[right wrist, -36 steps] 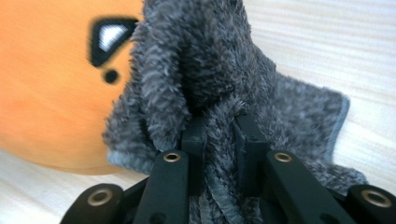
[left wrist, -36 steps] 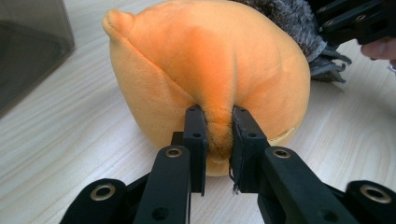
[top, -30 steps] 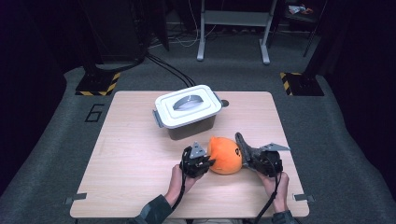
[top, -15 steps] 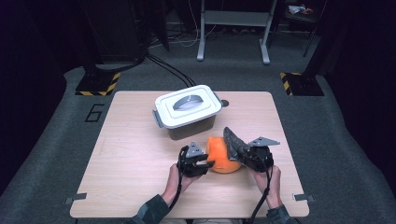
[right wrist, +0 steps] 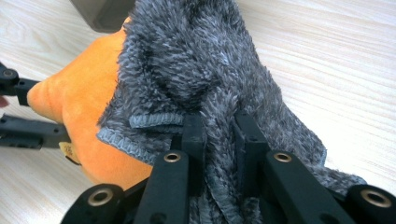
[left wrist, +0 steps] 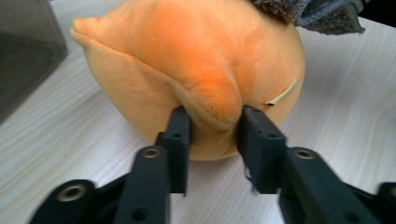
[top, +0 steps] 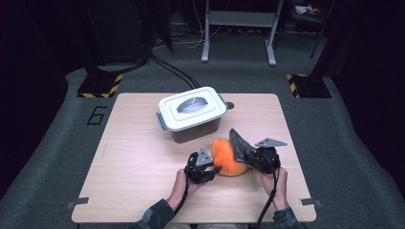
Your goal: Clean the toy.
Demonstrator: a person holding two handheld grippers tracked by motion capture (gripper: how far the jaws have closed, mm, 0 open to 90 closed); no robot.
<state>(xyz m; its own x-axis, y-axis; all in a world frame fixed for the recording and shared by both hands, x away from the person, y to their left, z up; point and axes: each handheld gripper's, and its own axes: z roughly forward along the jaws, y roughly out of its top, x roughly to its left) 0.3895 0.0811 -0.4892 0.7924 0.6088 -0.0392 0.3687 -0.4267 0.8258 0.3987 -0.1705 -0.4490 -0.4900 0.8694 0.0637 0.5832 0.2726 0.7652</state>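
Note:
A round orange plush toy [top: 228, 157] rests on the wooden table [top: 138, 162] in front of me. My left gripper [top: 214, 170] meets it from the left. In the left gripper view its jaws [left wrist: 215, 128] have just been closing and now pinch a fold of the orange plush [left wrist: 196, 70]. My right gripper [top: 246, 155] is shut on a fluffy grey cloth [top: 239, 142], which stands up against the toy's right side. The right gripper view shows the cloth [right wrist: 196, 60] bunched between the jaws [right wrist: 219, 130] and draped over the plush [right wrist: 79, 107].
A dark box with a white handled lid [top: 192, 112] stands just behind the toy, close to both grippers. The table edge [top: 191, 220] runs near my forearms. Black stands and cables sit on the grey floor [top: 57, 157] beyond the table.
The right gripper has lifted the grey cloth a little and brought it leftward onto the orange toy. The left gripper stayed at the toy's left side.

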